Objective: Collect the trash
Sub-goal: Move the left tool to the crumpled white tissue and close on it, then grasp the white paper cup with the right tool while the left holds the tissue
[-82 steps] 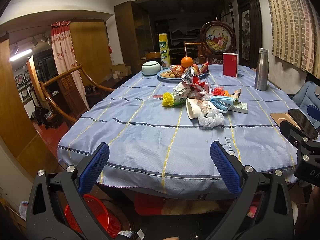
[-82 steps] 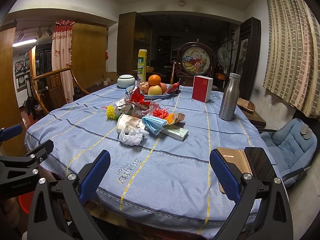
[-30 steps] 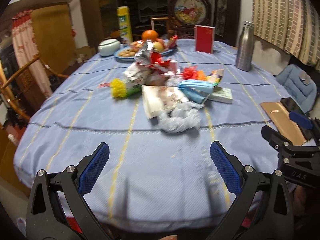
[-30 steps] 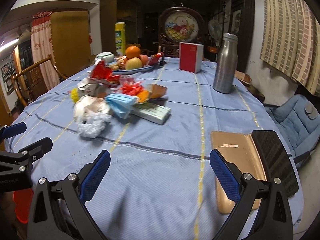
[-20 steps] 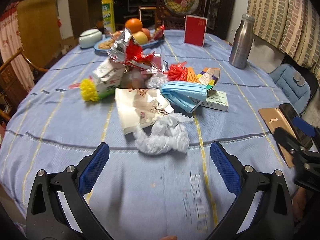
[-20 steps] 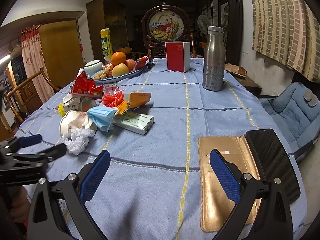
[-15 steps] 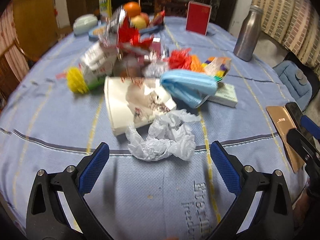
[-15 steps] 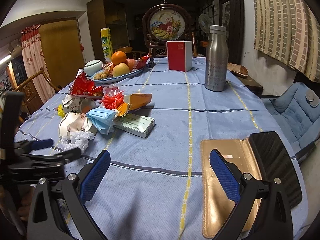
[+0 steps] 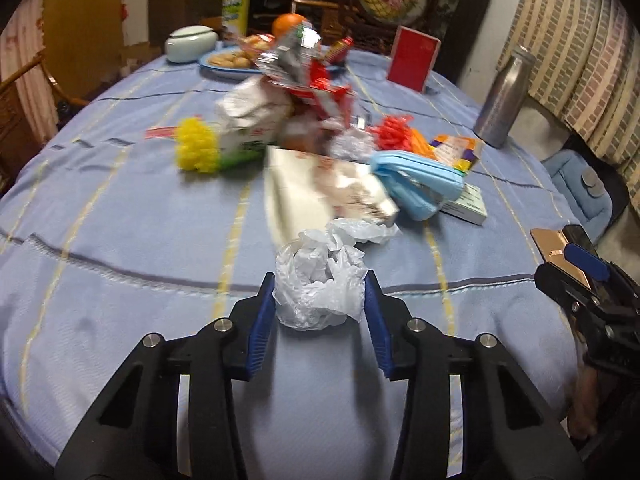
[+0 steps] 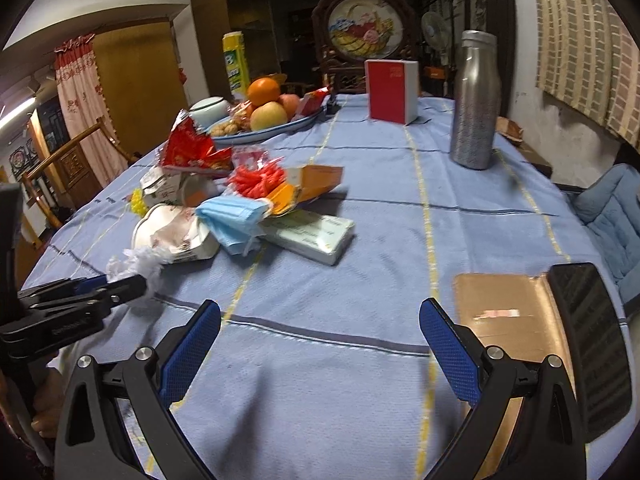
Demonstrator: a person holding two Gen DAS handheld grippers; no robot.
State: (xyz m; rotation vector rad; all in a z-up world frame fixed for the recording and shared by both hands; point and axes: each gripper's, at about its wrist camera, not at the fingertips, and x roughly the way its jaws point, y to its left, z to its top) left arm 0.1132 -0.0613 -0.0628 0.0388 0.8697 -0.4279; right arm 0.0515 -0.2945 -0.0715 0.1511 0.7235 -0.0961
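Both left tool (image 9: pixel 319 300) pads now pinch the crumpled bag (image 9: pixel 320 280).

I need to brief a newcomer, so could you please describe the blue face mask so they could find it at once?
On the blue-clothed table, find the litter heap at the centre-left. The blue face mask lies at the heap's near edge, between the crushed white paper cup and the flat pale-green box. It alone is soft, pleated, light-blue fabric.

Your room is dim and warm-lit; a ceiling strip light (image 10: pixel 16 110) glows far left. Motion blur smears the trash pile (image 9: pixel 320 120) in your left view. Fisheye bends the table (image 10: pixel 400 220) edges.
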